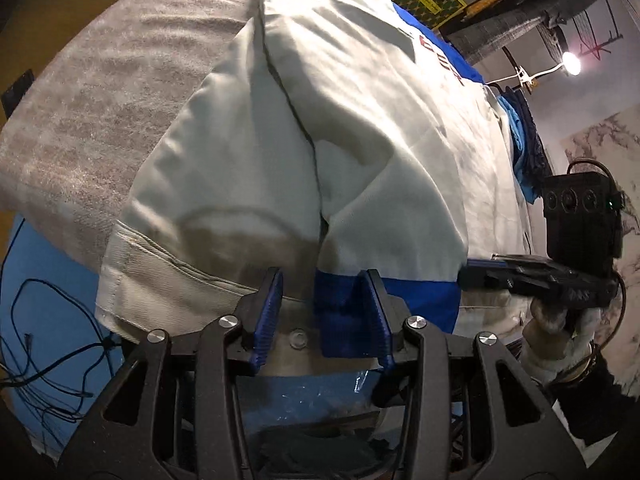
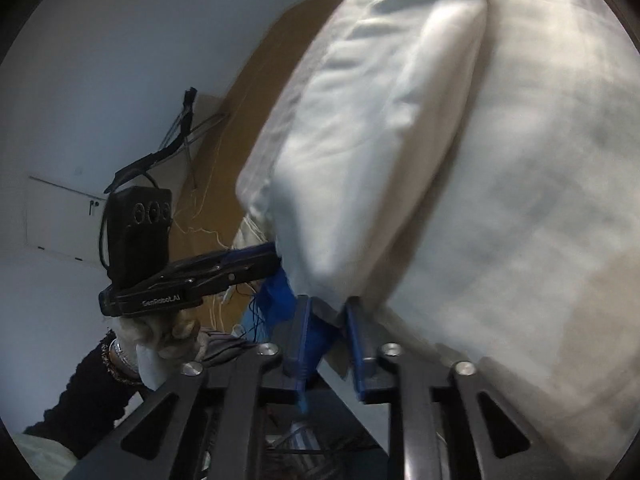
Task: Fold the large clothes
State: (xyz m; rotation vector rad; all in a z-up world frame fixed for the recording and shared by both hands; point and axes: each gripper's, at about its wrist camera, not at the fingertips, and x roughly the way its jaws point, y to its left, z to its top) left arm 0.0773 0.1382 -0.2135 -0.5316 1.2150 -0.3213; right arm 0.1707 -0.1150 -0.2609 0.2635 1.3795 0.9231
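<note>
Mid-fold: white-and-blue garment (image 1: 340,140) spread over bed toward 12 o'clock. Left gripper (image 1: 324,312), jaws apart, straddles hem; right gripper (image 2: 326,340) pinches hem. Next, prob.: left clamps, both lift together.

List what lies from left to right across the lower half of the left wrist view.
Cables → white hem → left claw → blue panel → right claw → gloved hand.

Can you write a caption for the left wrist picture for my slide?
Left claw straddles the hem of a white-and-blue jacket spread on a grey blanket.
</note>
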